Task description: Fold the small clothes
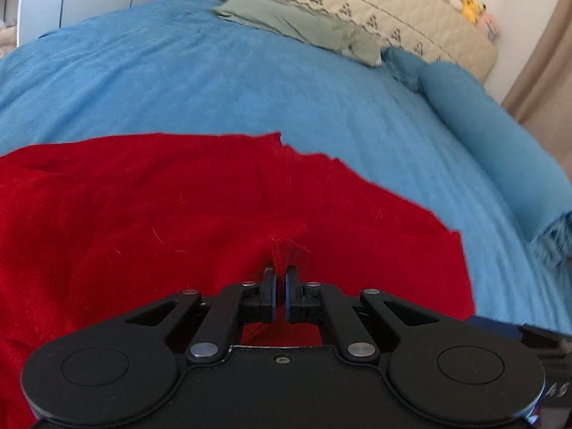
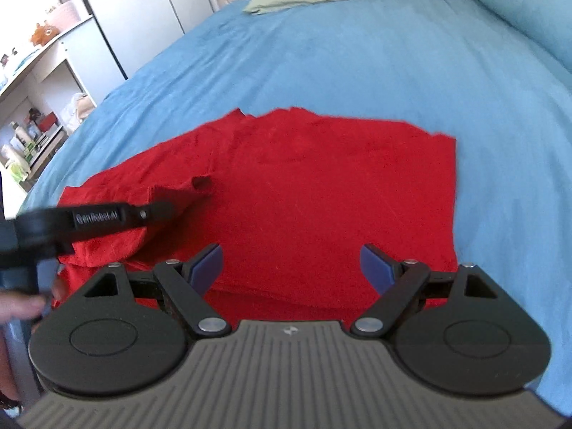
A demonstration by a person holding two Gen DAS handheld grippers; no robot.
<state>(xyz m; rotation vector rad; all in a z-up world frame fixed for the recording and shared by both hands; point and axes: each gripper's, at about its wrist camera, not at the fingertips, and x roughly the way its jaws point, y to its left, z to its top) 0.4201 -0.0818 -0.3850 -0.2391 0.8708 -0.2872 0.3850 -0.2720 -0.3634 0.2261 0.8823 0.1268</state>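
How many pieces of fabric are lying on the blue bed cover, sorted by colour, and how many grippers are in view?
Red garment: 1, spread on the blue bed cover, one edge pinched in the left gripper
Sage-green cloth: 1, near the far edge
Grippers: 2, the left gripper shut on the red garment, the right gripper open
Total: 2 fabric pieces, 2 grippers

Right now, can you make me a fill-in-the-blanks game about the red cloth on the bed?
1. The red garment lies on a ____ bed cover.
2. The left gripper is shut on the ____ garment.
3. The right gripper has its jaws ____ and holds nothing.
4. Near the pillows lies a folded ____ cloth.

Missing words: blue; red; open; green
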